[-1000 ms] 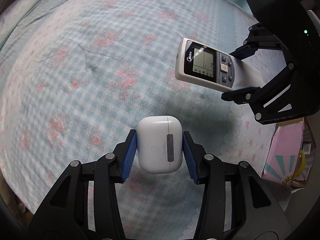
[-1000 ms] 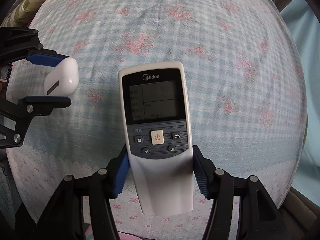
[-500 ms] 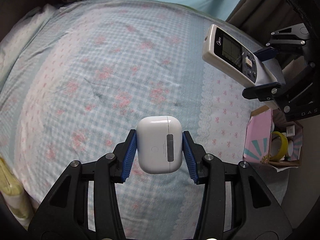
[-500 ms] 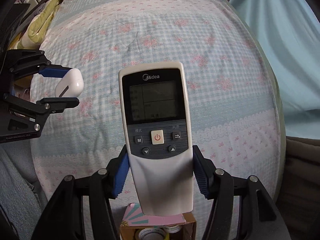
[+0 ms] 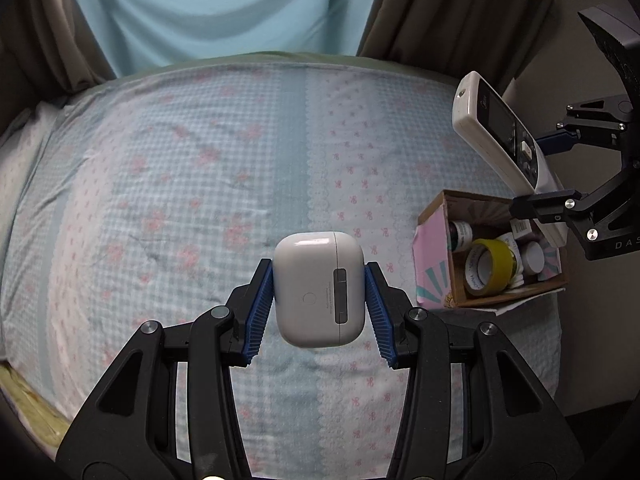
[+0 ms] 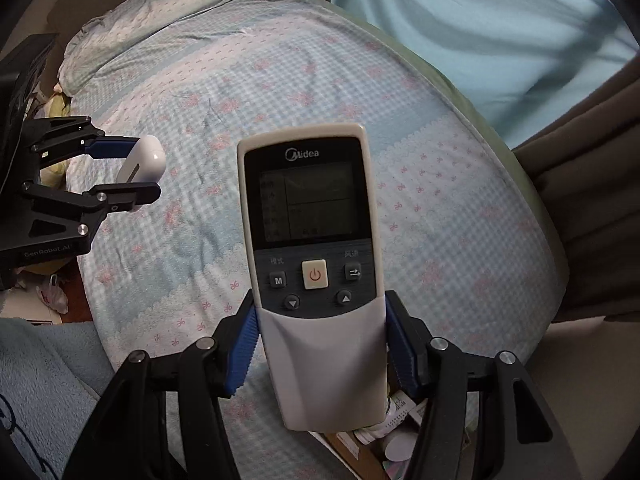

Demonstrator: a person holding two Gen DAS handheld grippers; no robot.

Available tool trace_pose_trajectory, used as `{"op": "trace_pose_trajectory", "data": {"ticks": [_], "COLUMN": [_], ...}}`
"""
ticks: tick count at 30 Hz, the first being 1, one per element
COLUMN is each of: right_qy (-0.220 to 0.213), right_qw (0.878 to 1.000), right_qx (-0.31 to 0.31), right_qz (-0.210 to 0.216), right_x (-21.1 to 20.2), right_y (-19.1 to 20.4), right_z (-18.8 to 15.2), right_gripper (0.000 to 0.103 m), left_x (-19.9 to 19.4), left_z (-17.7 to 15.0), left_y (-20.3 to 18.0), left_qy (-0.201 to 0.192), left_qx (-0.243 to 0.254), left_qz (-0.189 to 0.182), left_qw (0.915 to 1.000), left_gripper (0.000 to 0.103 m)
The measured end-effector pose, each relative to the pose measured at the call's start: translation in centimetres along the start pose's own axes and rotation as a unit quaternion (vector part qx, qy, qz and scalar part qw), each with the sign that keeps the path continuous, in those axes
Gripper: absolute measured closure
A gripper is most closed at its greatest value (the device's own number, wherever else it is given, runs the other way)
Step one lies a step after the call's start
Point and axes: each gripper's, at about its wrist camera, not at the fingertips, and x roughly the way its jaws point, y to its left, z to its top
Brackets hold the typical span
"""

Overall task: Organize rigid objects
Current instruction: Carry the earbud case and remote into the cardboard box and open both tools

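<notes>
My left gripper (image 5: 319,304) is shut on a white earbud case (image 5: 319,288) and holds it in the air above the bed. It also shows in the right wrist view (image 6: 142,164), at the left. My right gripper (image 6: 320,344) is shut on a white Midea remote control (image 6: 312,240), screen facing the camera. In the left wrist view the remote (image 5: 500,132) hangs tilted above an open cardboard box (image 5: 434,252) at the bed's right edge. The box holds a yellow tape roll (image 5: 490,266) and small jars.
The bed (image 5: 180,200) has a blue checked sheet with pink flowers. Light blue and brown curtains (image 5: 224,12) hang behind it. A pillow (image 6: 160,12) lies at the bed's far end. A blue fleece blanket (image 6: 40,380) lies at the lower left in the right wrist view.
Both grippers have risen and pulled back from the bed with their objects. The right gripper with the remote has moved over the box, which has come into view.
</notes>
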Motion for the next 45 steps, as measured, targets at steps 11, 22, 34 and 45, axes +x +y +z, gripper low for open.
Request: {"op": "trace_pose_trajectory", "data": {"ticks": [11, 22, 34, 45], "right_qy": [0.009, 0.009, 0.028, 0.002], "right_qw": [0.988, 0.969, 0.973, 0.984], "right_qx": [0.148, 0.245, 0.229, 0.179], "right_qz": [-0.040, -0.040, -0.010, 0.004], "right_x": [-3.7, -2.9, 6.0, 10.3], "right_y": [-7.2, -12.3, -15.0, -12.8], "right_z": [-12.8, -22.7, -24.2, -21.4], "right_gripper": [0.048, 0.048, 0.048, 0.048], "left_x": [1.8, 7.7, 17.4, 19.9], "left_z": [2.1, 3.2, 1.8, -1.0], "left_y": [-12.1, -21.4, -23.4, -24.0], "left_qy": [0.006, 0.043, 0.118, 0.132], "left_qx": [0.097, 0.155, 0.165, 0.198], "left_qz": [-0.072, -0.098, -0.066, -0.040], "left_qw": [0.9927, 0.9822, 0.9769, 0.9704], "left_gripper": [0.062, 0.062, 0.062, 0.062]}}
